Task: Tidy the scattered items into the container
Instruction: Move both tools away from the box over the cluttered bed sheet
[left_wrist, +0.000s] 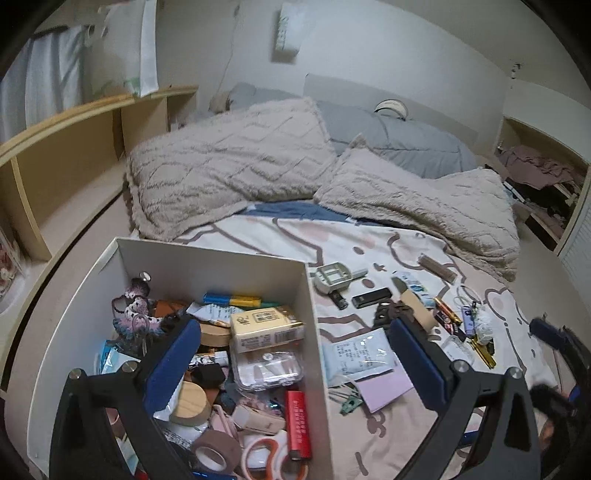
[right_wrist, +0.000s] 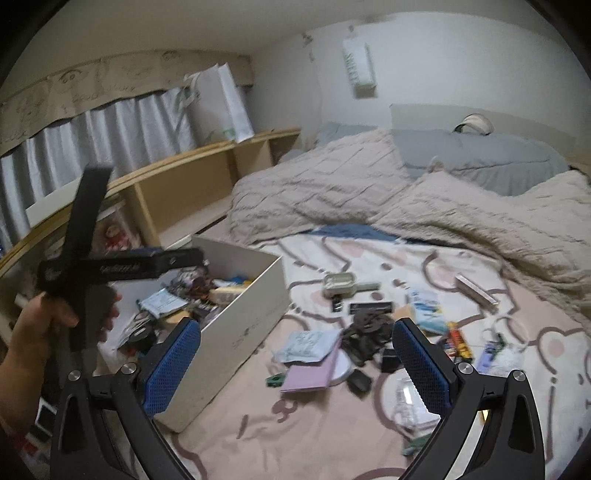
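On the bed, at the left of the patterned sheet (left_wrist: 424, 424), stands the white box (left_wrist: 312, 332) that serves as the container. We see it already well filled: a red tube (left_wrist: 297, 424), a round wooden lid (left_wrist: 192, 404), a roll of brown tape (left_wrist: 212, 452), orange-handled scissors (left_wrist: 266, 458), a yellow-and-white carton (left_wrist: 264, 326) and a clear plastic case (left_wrist: 267, 369) lie inside it.

The scattered items remain on the sheet to the right of the box. We identify a pink notepad (right_wrist: 314, 374), a white sachet (right_wrist: 304, 345) partly over it, a heap of black parts (right_wrist: 369, 332), a flat black bar (right_wrist: 371, 305), a pale green case (right_wrist: 338, 282) and a small green piece (right_wrist: 275, 380).

The left gripper (left_wrist: 291, 363) hangs above the right wall of the box. Its jaws stand fully apart, one finger over the box contents and the other over the sheet; nothing is between the pads.

The right gripper (right_wrist: 295, 363) hangs above the sheet near the box corner. Its jaws also stand fully apart and hold nothing.

In the right wrist view a hand (right_wrist: 48, 325) grips the left tool's handle beside the box
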